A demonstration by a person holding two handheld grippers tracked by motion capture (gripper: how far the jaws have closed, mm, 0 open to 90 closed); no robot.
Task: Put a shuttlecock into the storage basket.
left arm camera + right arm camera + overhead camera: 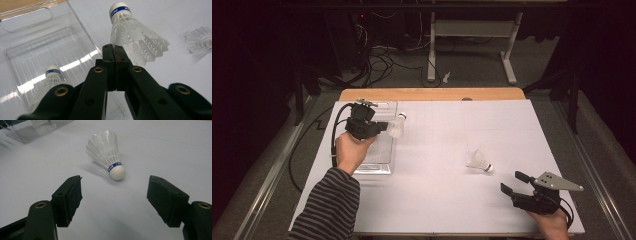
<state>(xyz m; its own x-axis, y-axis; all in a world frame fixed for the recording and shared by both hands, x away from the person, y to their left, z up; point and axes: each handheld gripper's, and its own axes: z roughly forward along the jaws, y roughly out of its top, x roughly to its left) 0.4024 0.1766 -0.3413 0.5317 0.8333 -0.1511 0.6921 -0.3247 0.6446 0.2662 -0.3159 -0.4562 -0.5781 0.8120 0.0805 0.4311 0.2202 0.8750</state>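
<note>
My left gripper (384, 125) is shut on the skirt of a white plastic shuttlecock (398, 125), held by the right edge of a clear plastic tray (377, 167). In the left gripper view the held shuttlecock (130, 32) points its blue-banded cork away, above my gripper (114, 48). A second shuttlecock (50, 82) lies inside the tray (30, 47). A third shuttlecock (479, 161) lies on its side on the white table. My right gripper (514, 182) stands open a little short of it. In the right gripper view that shuttlecock (107, 153) lies ahead of my gripper (115, 195), cork toward me.
A white sheet (437, 150) covers the table, with a wooden strip (432, 94) showing at its far edge. Beyond the table stand a white frame's legs (509, 55) and loose cables (379, 62) on the floor.
</note>
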